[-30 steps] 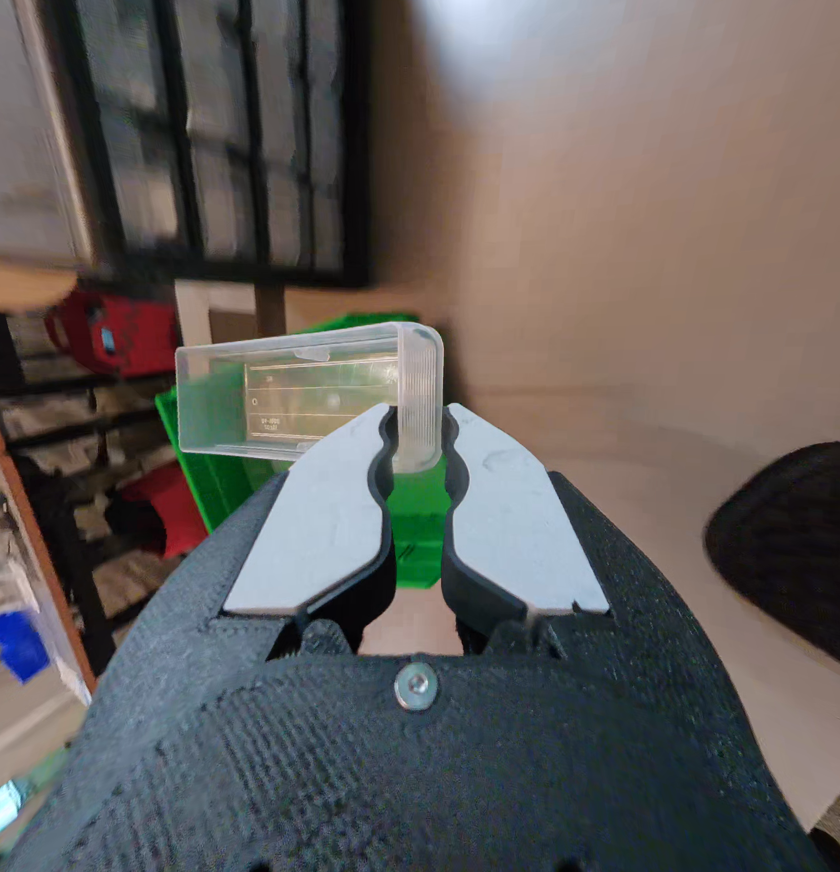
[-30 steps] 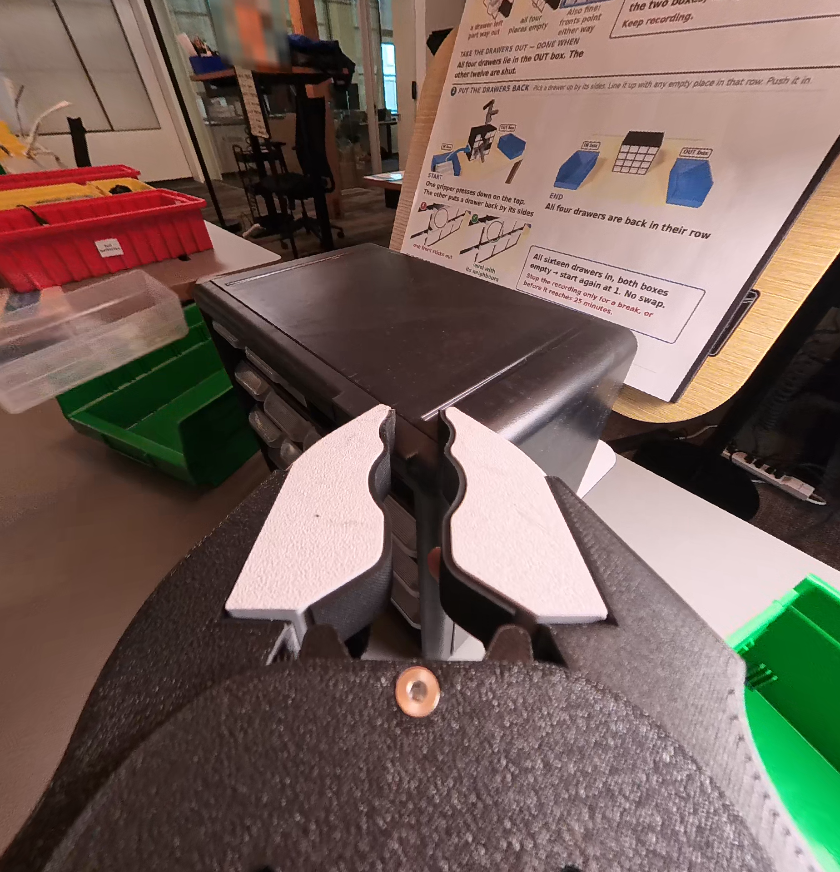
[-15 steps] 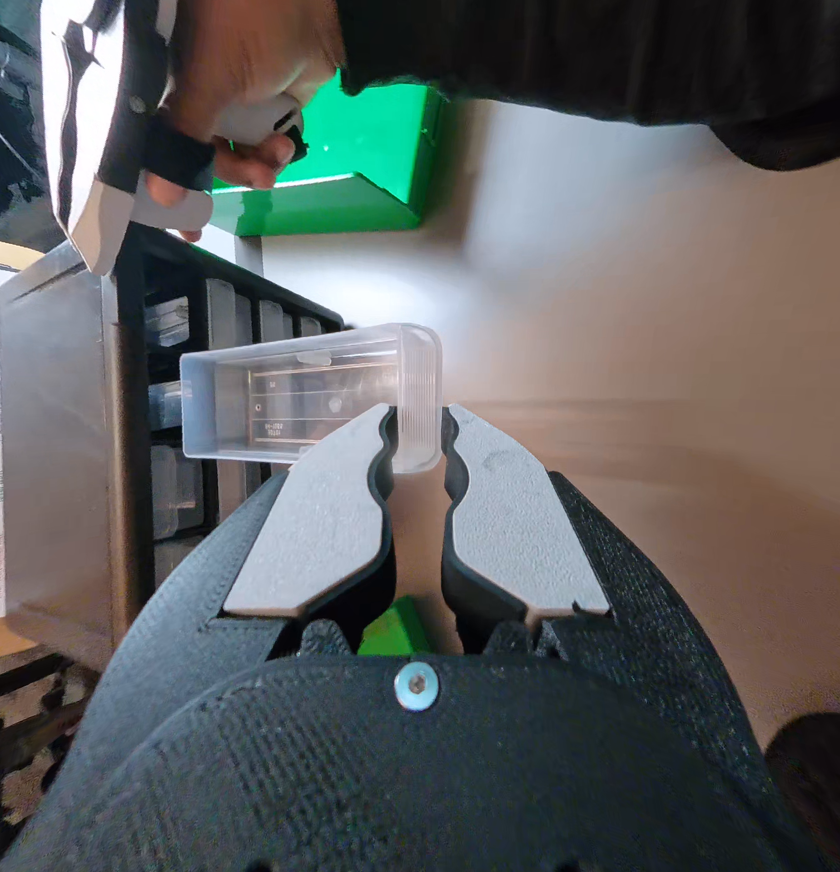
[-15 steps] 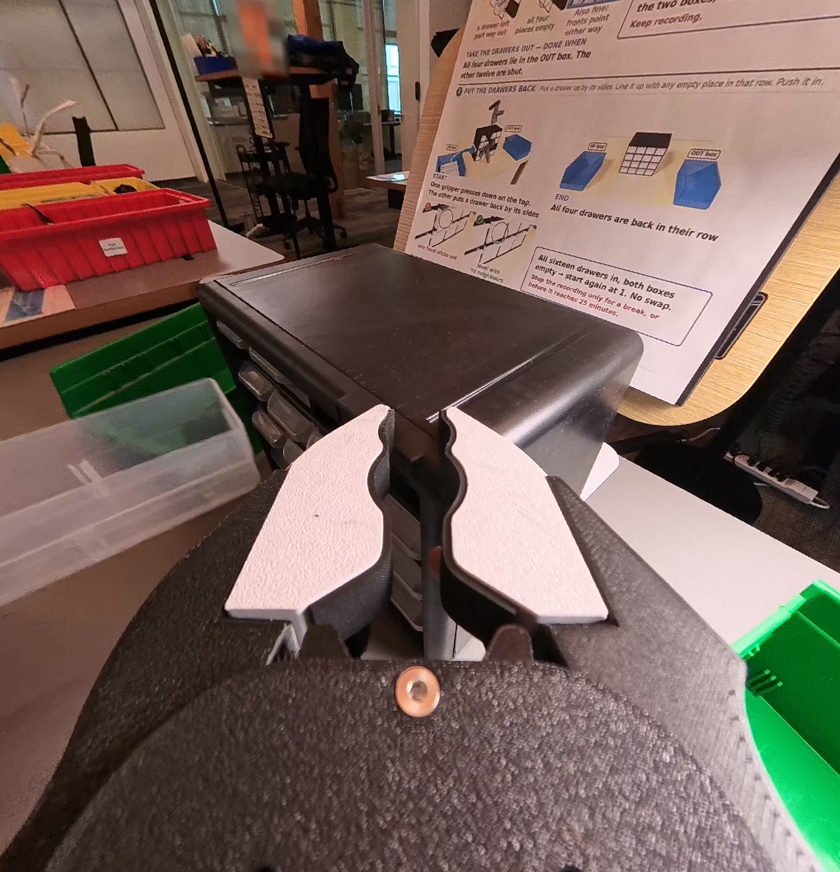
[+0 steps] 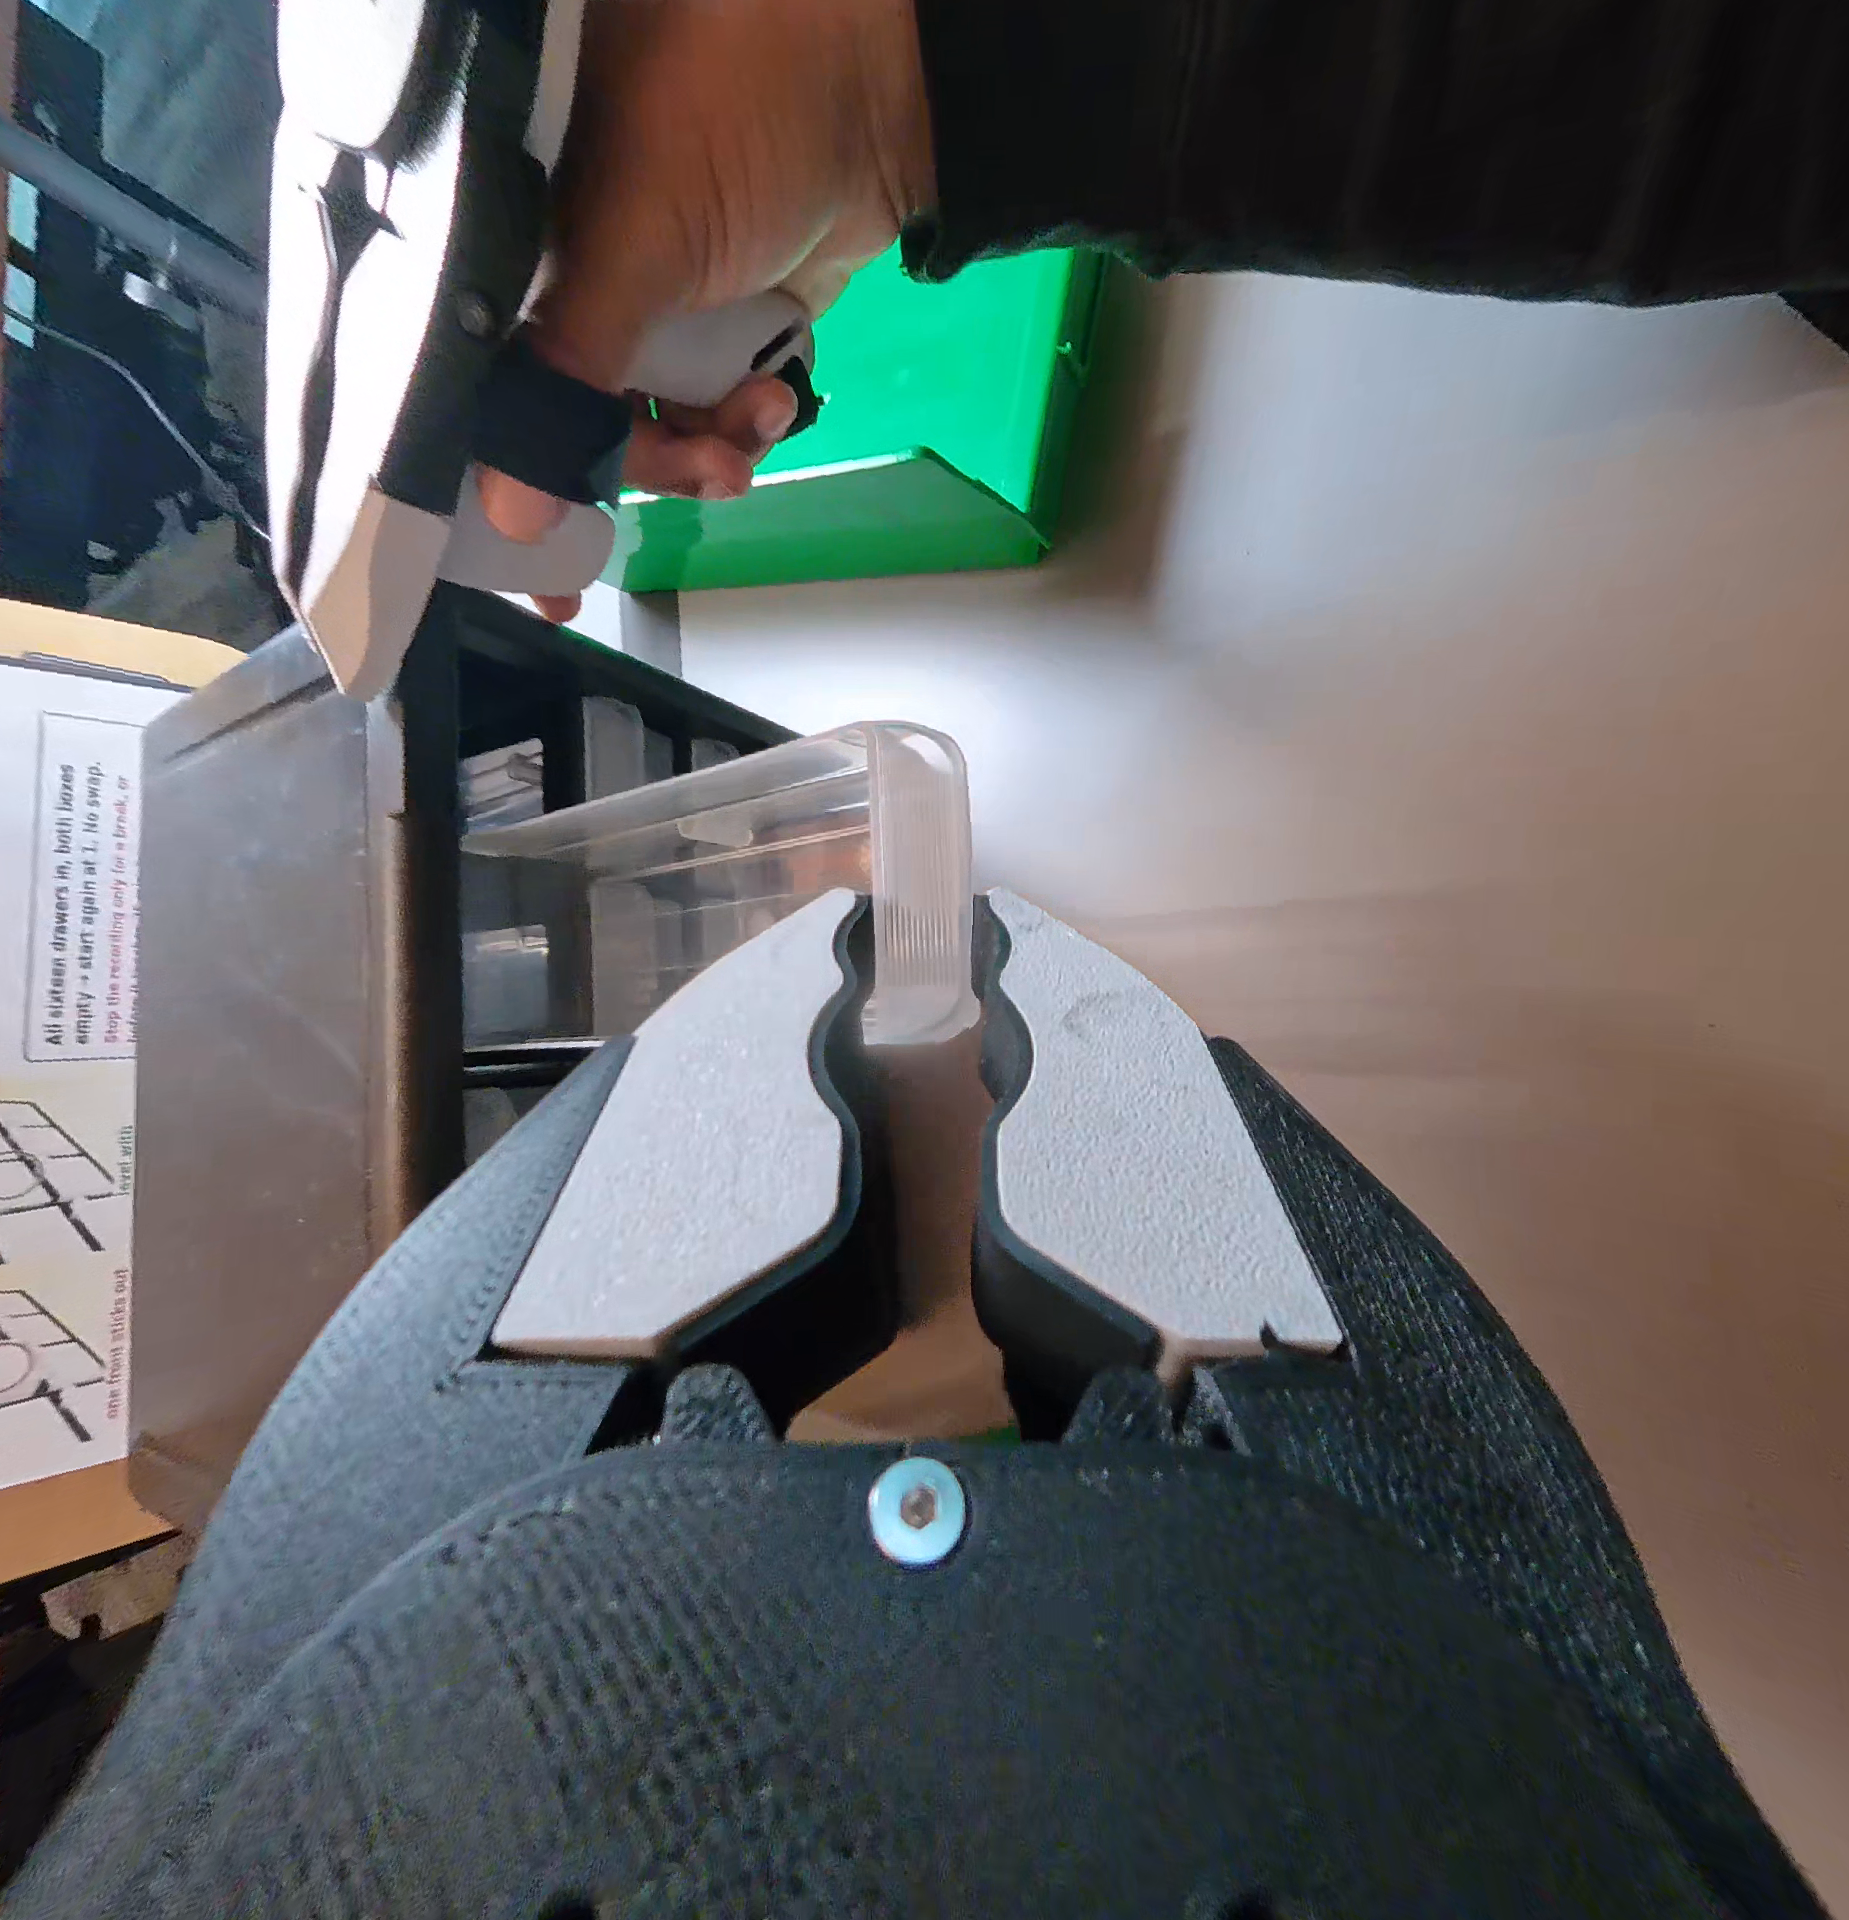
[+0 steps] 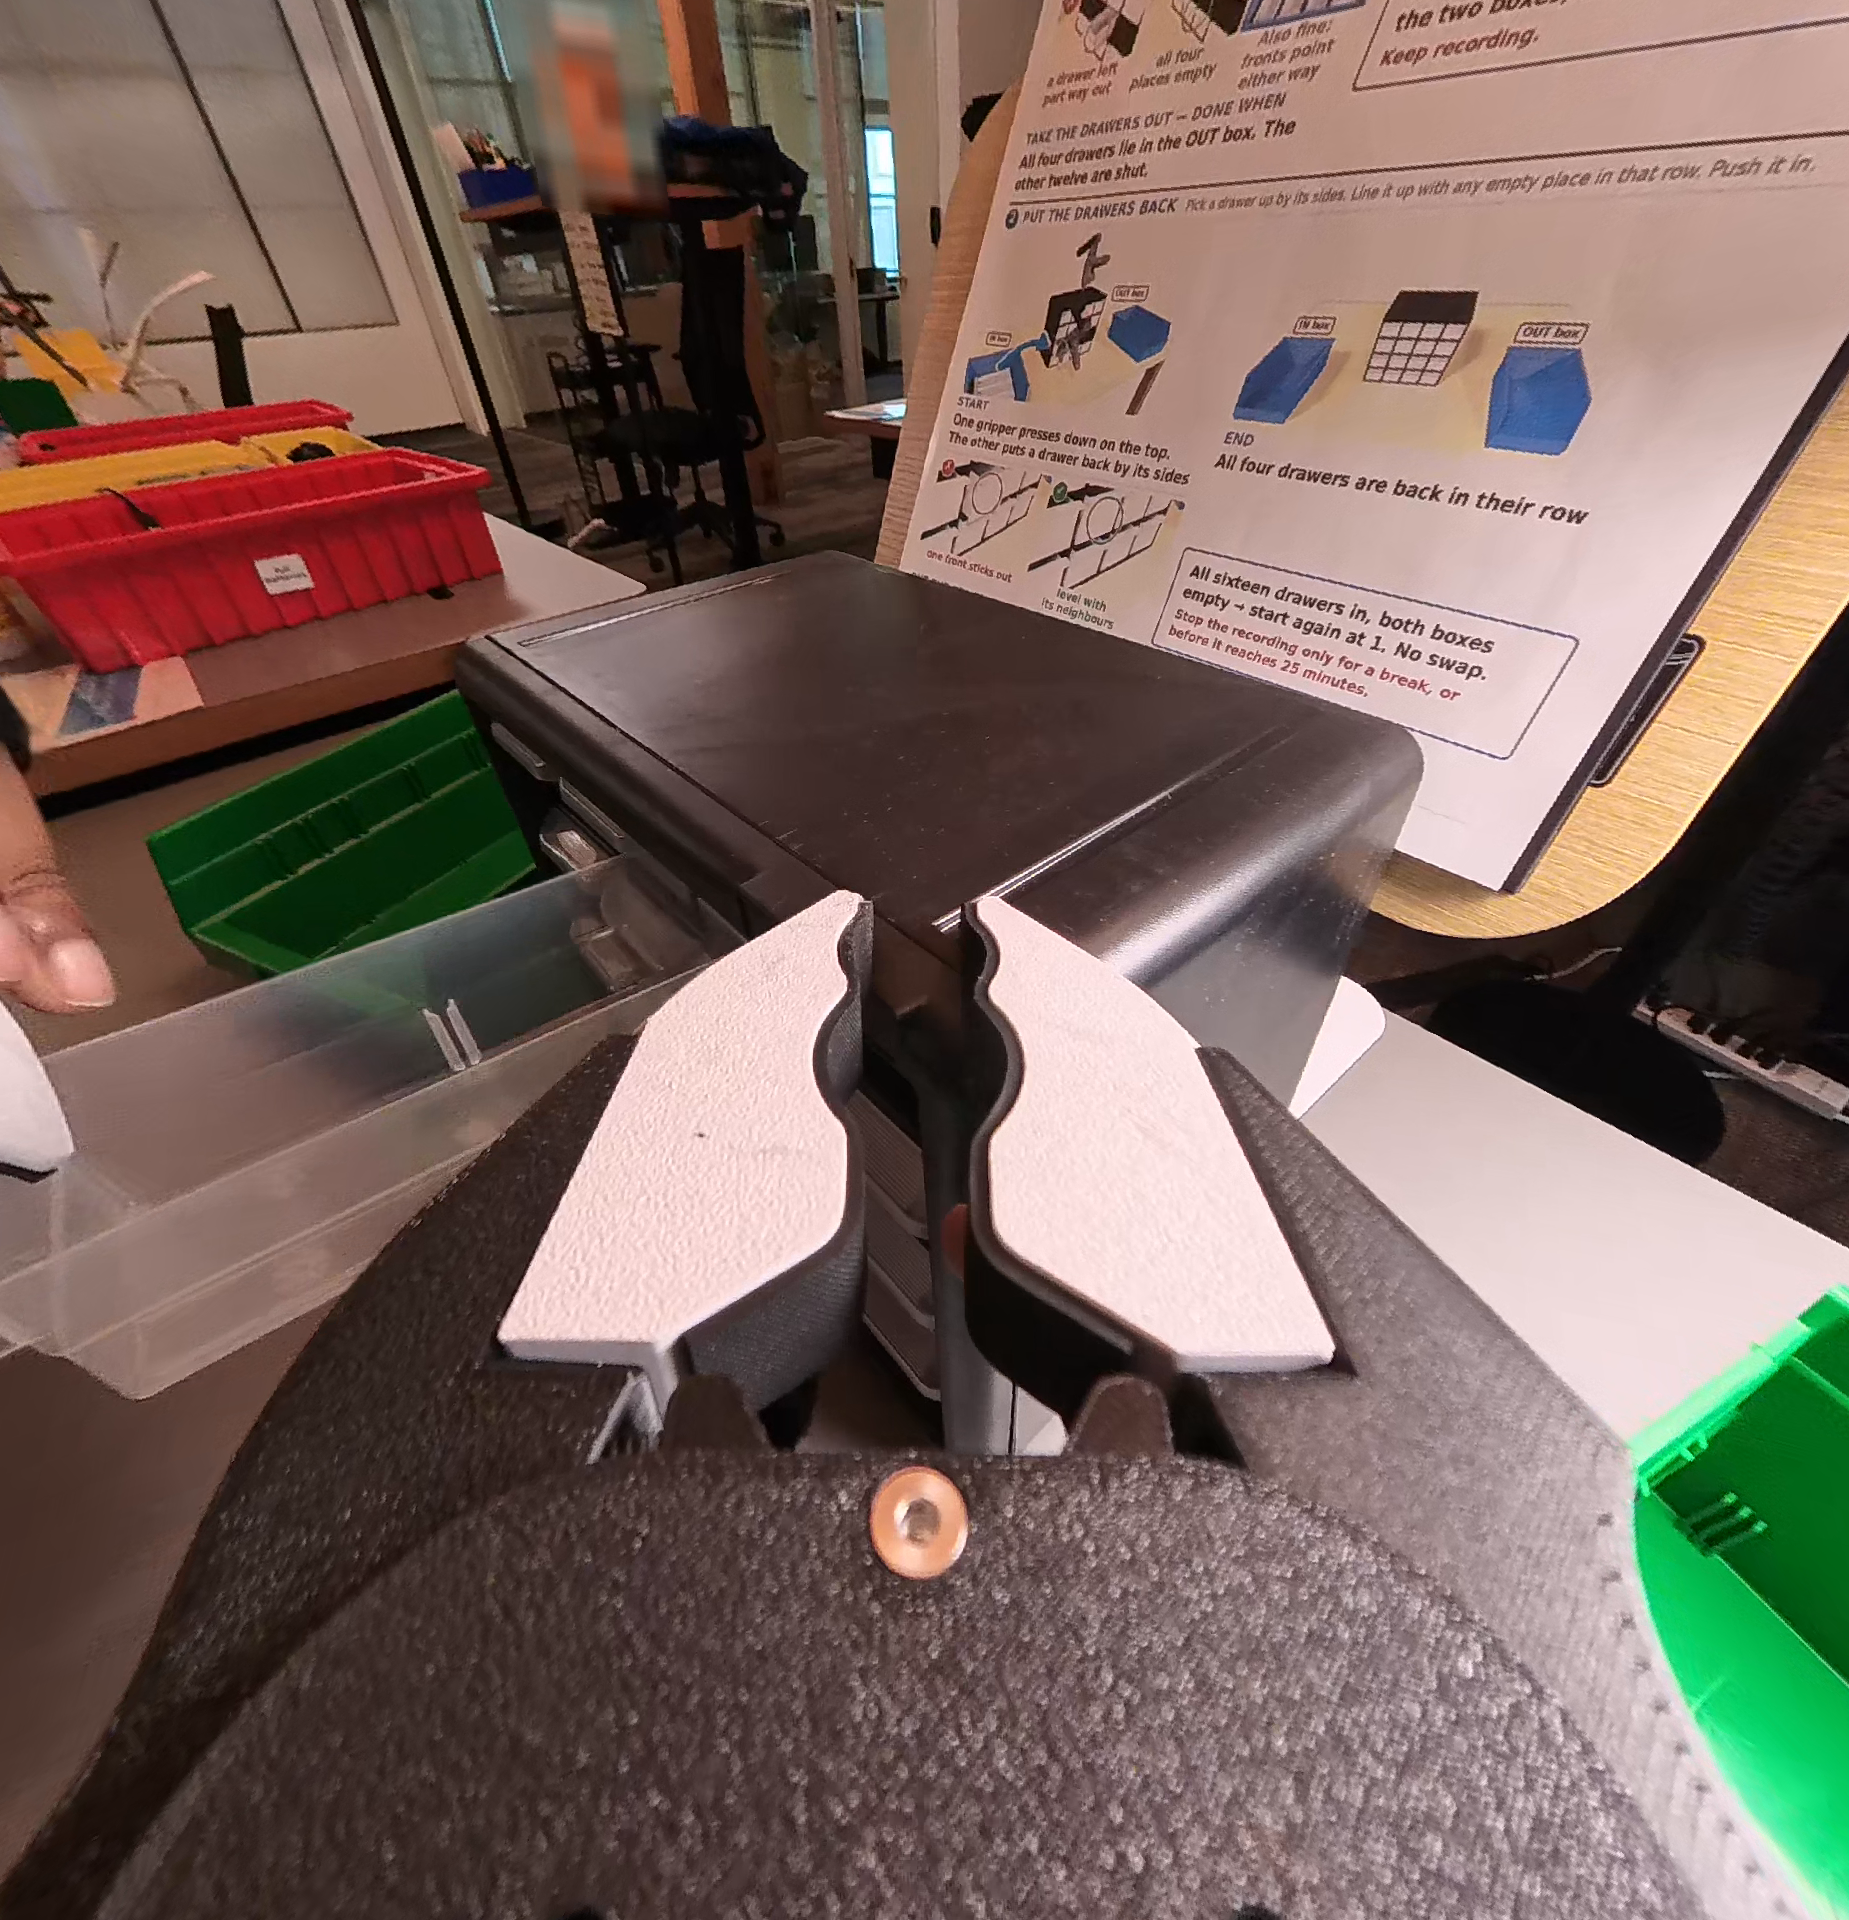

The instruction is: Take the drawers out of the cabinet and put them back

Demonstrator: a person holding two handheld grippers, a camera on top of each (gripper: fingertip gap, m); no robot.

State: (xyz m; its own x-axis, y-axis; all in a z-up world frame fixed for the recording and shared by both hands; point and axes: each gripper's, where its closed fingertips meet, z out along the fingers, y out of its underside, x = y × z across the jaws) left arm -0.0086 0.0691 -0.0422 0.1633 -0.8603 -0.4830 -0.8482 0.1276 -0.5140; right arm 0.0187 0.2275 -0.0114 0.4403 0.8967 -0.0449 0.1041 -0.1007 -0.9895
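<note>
Through the left wrist view, your left gripper (image 5: 918, 971) is clenched on the ribbed front of a clear drawer (image 5: 733, 821), which juts forward and to the left of the fingertips. Its far end has reached the open face of the black cabinet (image 5: 265, 997) ahead on the left, and appears to be just entering a slot in the top row, though you cannot tell how deep it sits. Other clear drawers show seated in the slots beside it. Beyond the cabinet, your other hand (image 5: 712, 208) holds the right gripper's body down at the cabinet's top edge, with a green bin (image 5: 930, 436) farther off.

Through the right wrist view, your right gripper (image 6: 918, 935) has its fingertips set on the cabinet's (image 6: 951, 748) front top edge, nearly closed with only a thin gap and nothing between them; it reads as bracing the cabinet rather than gripping. The same drawer (image 6: 276, 1101) lies to the left and slightly below these fingers, its inner end at the cabinet front. One green bin (image 6: 348, 831) sits ahead left, another (image 6: 1772, 1507) close on the right, and an instruction board (image 6: 1419, 364) stands behind.

By this evidence you are in the putting-back half: this drawer is lined up but still mostly outside. It needs pushing home, and how many more remain out is not visible.
</note>
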